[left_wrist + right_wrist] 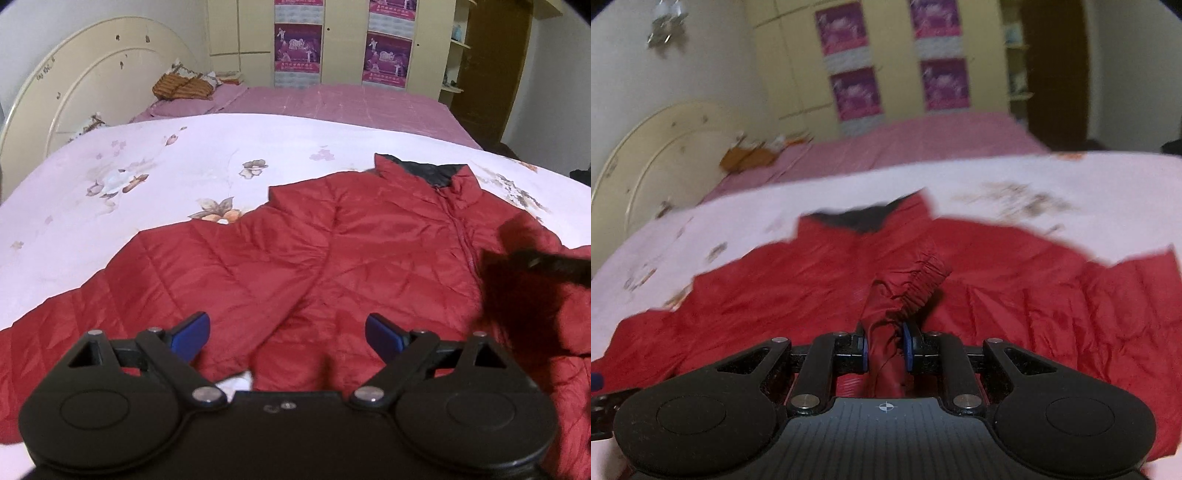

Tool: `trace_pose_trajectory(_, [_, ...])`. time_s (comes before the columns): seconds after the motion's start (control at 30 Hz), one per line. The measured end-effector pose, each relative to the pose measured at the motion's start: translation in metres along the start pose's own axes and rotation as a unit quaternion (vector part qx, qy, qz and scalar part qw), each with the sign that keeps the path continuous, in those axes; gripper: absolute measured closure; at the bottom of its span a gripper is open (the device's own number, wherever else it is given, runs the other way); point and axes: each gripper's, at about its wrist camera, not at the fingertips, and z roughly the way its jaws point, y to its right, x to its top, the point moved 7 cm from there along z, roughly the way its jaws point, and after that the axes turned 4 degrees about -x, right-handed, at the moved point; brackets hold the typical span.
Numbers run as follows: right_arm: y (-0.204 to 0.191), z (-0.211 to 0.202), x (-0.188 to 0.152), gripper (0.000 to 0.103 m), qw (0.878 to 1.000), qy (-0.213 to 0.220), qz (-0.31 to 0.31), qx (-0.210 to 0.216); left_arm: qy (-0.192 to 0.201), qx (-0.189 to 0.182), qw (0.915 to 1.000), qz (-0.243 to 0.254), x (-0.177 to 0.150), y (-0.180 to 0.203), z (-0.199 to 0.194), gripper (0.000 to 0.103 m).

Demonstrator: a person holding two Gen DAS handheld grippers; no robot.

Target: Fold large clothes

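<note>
A red quilted jacket (pixel 295 258) with a dark inner collar lies spread front-up on the floral quilt, collar toward the far side. My left gripper (pixel 287 334) hovers over its lower left part, open, nothing between the blue pads. In the right wrist view the same jacket (pixel 1052 295) shows blurred, its collar at the far side. My right gripper (pixel 885 345) is shut on a bunched sleeve cuff (pixel 916 286) with an elastic edge, lifted above the jacket's middle. A dark blurred shape (pixel 535 280) at the right of the left wrist view is likely that lifted sleeve and gripper.
The floral quilt (pixel 147 177) covers the near part of a bed with a pink sheet (pixel 332 103) behind. A cream rounded headboard (pixel 74 81) and pillows stand at the far left. Cream wardrobes with purple posters (pixel 297 48) line the back wall.
</note>
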Motion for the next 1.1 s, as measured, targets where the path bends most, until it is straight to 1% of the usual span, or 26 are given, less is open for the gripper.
trace_pose_trajectory(0.03, [-0.003, 0.009, 0.001, 0.086, 1.000, -0.009, -0.001, 0.004, 0.000, -0.008, 1.0000, -0.001, 0.001, -0.004, 0.002, 0.013])
trace_pose_trajectory(0.13, [-0.025, 0.029, -0.011, 0.086, 0.999, -0.034, -0.006, 0.004, -0.001, -0.035, 0.9994, 0.002, 0.004, -0.006, 0.005, 0.013])
trace_pose_trajectory(0.17, [-0.028, 0.029, -0.016, 0.085, 0.999, -0.040, -0.006, 0.005, -0.001, -0.046, 0.9989, 0.003, 0.005, -0.004, 0.005, 0.013])
trace_pose_trajectory(0.2, [-0.033, 0.035, -0.016, 0.067, 0.999, -0.043, -0.004, 0.006, -0.001, -0.057, 0.9984, 0.005, 0.006, -0.001, 0.007, 0.012])
trace_pose_trajectory(0.23, [-0.034, 0.035, -0.017, 0.033, 0.999, -0.044, 0.002, 0.012, -0.001, -0.069, 0.9976, 0.006, 0.007, 0.003, 0.007, 0.011])
trace_pose_trajectory(0.27, [-0.033, 0.032, -0.017, 0.022, 0.999, -0.039, 0.010, 0.019, -0.002, -0.079, 0.9968, 0.007, 0.008, 0.008, 0.008, 0.010])
trace_pose_trajectory(0.3, [-0.028, 0.027, -0.013, 0.019, 0.999, -0.027, 0.015, 0.016, -0.002, -0.089, 0.9960, 0.009, 0.009, 0.013, 0.009, 0.008])
trace_pose_trajectory(0.33, [-0.026, 0.021, -0.010, 0.019, 1.000, -0.016, 0.010, 0.006, -0.003, -0.097, 0.9952, 0.011, 0.010, 0.020, 0.012, 0.006])
trace_pose_trajectory(0.43, [-0.007, 0.003, -0.003, 0.019, 1.000, 0.001, 0.000, -0.014, -0.007, -0.116, 0.9930, 0.022, 0.010, 0.043, 0.019, 0.005])
trace_pose_trajectory(0.57, [0.036, -0.024, 0.002, 0.019, 0.998, 0.024, -0.009, -0.063, -0.024, -0.139, 0.9893, 0.040, 0.008, 0.082, 0.032, 0.004])
trace_pose_trajectory(0.67, [0.070, -0.040, 0.001, 0.019, 0.995, 0.031, -0.006, -0.093, -0.030, -0.150, 0.9868, 0.052, 0.007, 0.110, 0.046, 0.005])
trace_pose_trajectory(0.7, [0.079, -0.044, 0.001, 0.019, 0.995, 0.032, -0.004, -0.099, -0.032, -0.151, 0.9864, 0.055, 0.006, 0.118, 0.051, 0.010])
trace_pose_trajectory(0.77, [0.098, -0.052, 0.000, 0.019, 0.993, 0.036, 0.000, -0.111, -0.039, -0.143, 0.9867, 0.067, 0.003, 0.129, 0.063, 0.028])
trace_pose_trajectory(0.8, [0.106, -0.055, 0.000, 0.019, 0.993, 0.037, 0.003, -0.114, -0.046, -0.136, 0.9873, 0.068, 0.001, 0.131, 0.070, 0.046])
trace_pose_trajectory(0.83, [0.114, -0.058, -0.001, 0.019, 0.992, 0.039, 0.006, -0.117, -0.052, -0.135, 0.9876, 0.061, 0.000, 0.131, 0.075, 0.060])
trace_pose_trajectory(0.87, [0.121, -0.061, 0.000, 0.019, 0.992, 0.040, 0.009, -0.120, -0.052, -0.134, 0.9884, 0.049, 0.000, 0.129, 0.078, 0.068])
trace_pose_trajectory(0.9, [0.127, -0.063, 0.000, 0.019, 0.991, 0.043, 0.011, -0.124, -0.047, -0.134, 0.9892, 0.038, 0.001, 0.126, 0.080, 0.080])
trace_pose_trajectory(0.93, [0.133, -0.064, 0.001, 0.019, 0.991, 0.045, 0.012, -0.126, -0.043, -0.133, 0.9898, 0.030, 0.002, 0.124, 0.080, 0.086])
trace_pose_trajectory(0.97, [0.139, -0.065, 0.002, 0.019, 0.990, 0.048, 0.013, -0.130, -0.038, -0.131, 0.9904, 0.023, 0.005, 0.121, 0.078, 0.088])
trace_pose_trajectory(1.03, [0.149, -0.065, 0.005, 0.019, 0.989, 0.051, 0.015, -0.138, -0.016, -0.124, 0.9922, 0.010, 0.013, 0.113, 0.071, 0.091])
trace_pose_trajectory(1.1, [0.159, -0.064, 0.011, 0.019, 0.988, 0.057, 0.021, -0.144, 0.007, -0.112, 0.9937, -0.003, 0.022, 0.101, 0.062, 0.092])
